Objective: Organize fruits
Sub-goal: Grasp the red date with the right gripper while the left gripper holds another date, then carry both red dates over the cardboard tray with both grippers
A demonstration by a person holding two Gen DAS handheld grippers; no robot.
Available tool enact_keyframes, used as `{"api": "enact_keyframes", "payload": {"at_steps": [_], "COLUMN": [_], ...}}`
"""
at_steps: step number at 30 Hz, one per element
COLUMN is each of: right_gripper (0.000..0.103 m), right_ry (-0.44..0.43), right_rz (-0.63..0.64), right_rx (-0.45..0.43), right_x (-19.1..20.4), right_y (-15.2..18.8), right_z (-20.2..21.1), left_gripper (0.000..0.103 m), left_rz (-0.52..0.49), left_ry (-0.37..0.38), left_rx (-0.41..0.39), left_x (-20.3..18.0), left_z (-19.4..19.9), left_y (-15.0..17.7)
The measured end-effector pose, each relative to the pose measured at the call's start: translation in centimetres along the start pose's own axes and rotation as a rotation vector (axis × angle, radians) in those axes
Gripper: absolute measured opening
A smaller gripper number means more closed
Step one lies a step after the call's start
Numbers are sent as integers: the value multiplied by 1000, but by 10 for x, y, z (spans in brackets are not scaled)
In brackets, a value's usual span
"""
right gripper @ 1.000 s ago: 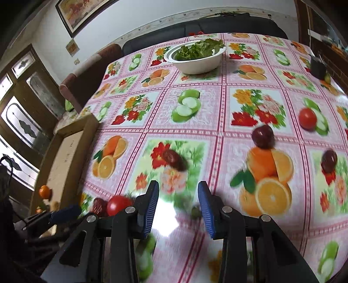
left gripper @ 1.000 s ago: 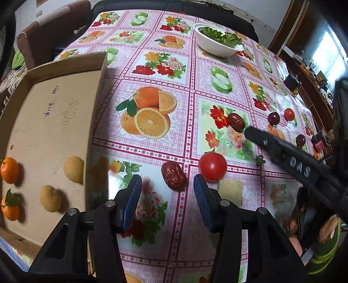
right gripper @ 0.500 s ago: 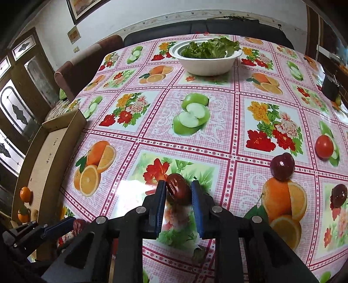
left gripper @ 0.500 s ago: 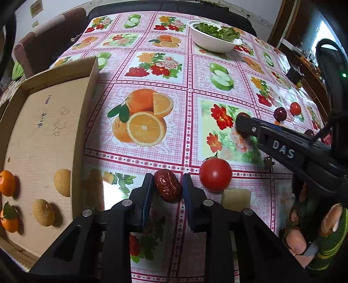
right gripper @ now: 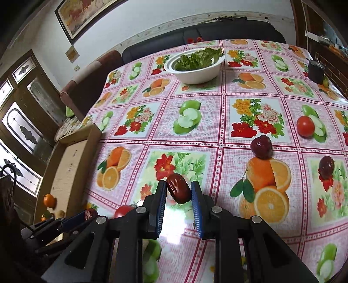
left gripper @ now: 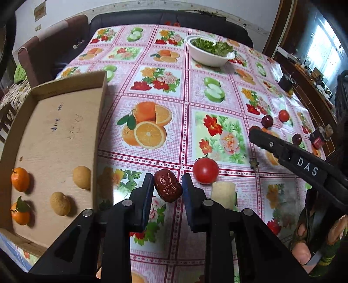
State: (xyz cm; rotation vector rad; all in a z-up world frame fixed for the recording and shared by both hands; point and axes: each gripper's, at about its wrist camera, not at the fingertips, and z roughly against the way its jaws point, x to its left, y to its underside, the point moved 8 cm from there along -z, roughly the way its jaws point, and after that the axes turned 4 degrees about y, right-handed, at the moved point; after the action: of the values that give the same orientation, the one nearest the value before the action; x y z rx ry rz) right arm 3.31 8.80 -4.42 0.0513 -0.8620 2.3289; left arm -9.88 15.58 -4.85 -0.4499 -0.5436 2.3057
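My left gripper (left gripper: 167, 181) is shut on a wrinkled red date (left gripper: 167, 188), held just above the fruit-print tablecloth. A red tomato (left gripper: 205, 170) lies right of it. To the left lies a cardboard tray (left gripper: 54, 135) holding two tangerines (left gripper: 20, 179) and two tan longans (left gripper: 81, 177). My right gripper (right gripper: 178, 188) is shut on a second smooth red date (right gripper: 178, 191), lifted off the cloth. In the right wrist view a dark plum (right gripper: 261, 146), another tomato (right gripper: 305, 125) and a dark red fruit (right gripper: 326, 166) rest on the cloth to the right.
A white bowl of green leaves (right gripper: 195, 64) stands at the far side of the table. A dark cup (right gripper: 315, 68) sits near the far right edge. Chairs and a dark sofa (left gripper: 174, 19) border the table. A pale yellow piece (left gripper: 224, 191) lies by the left gripper.
Both grippers closed on their dates and lifted them slightly off the cloth. A second ago both stood open with the dates lying ahead of their fingers.
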Motion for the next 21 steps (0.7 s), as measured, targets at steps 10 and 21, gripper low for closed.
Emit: {"api": "enact_keyframes", "payload": {"at_steps": [10,21], "right_gripper": [23,23], "right_ry": [-27,-48], "right_rz": [31,73], "right_rx": [-15,-16], "right_x": [24,51], "right_y": [2,3], "right_z": [18,22], "left_gripper": [24,24], "left_rz": [22,50], "left_ry": [-10,-26], "left_rx": [-48,-75], "left_x": [12,33], "left_z": [25,39], "left_y": [-3,-7]}}
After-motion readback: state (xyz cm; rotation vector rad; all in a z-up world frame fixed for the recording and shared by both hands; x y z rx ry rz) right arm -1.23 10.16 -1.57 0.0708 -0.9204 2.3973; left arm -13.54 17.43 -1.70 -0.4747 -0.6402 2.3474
